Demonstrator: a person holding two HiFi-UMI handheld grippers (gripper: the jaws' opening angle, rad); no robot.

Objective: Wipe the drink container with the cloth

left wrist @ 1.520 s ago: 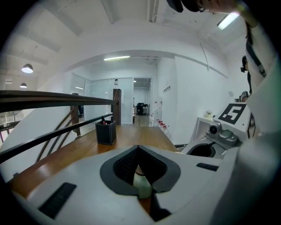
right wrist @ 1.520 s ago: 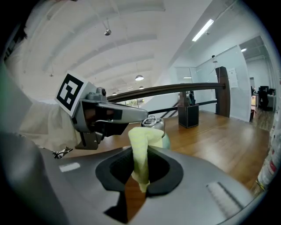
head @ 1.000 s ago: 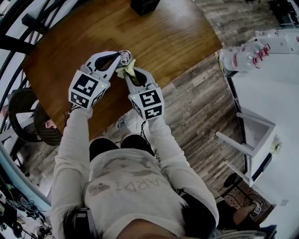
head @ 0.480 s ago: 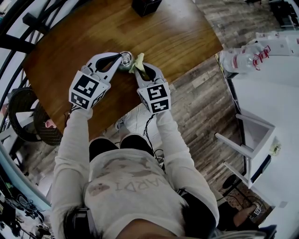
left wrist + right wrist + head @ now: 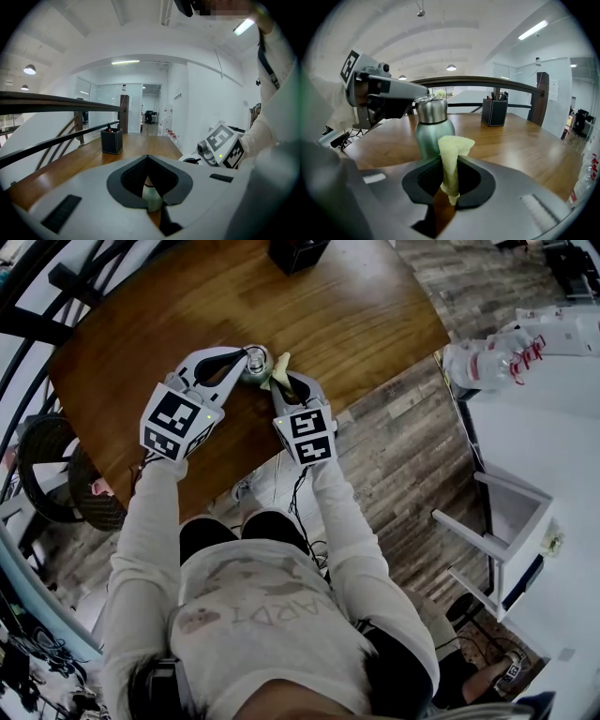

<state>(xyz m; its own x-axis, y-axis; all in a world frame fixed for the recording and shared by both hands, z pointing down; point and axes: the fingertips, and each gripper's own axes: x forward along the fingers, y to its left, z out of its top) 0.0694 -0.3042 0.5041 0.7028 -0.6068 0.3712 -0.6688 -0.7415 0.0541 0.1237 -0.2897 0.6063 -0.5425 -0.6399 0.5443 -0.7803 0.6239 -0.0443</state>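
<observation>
The pale green metal bottle with a steel neck (image 5: 432, 125) is upright over the brown wooden table (image 5: 347, 315), near its front edge, with the left gripper (image 5: 149, 186) clamped on its top.
The right gripper (image 5: 451, 186) pinches a folded pale yellow-green cloth (image 5: 453, 157), whose free end rises just beside the bottle's body. A black square pen holder (image 5: 494, 114) stands well apart.
</observation>
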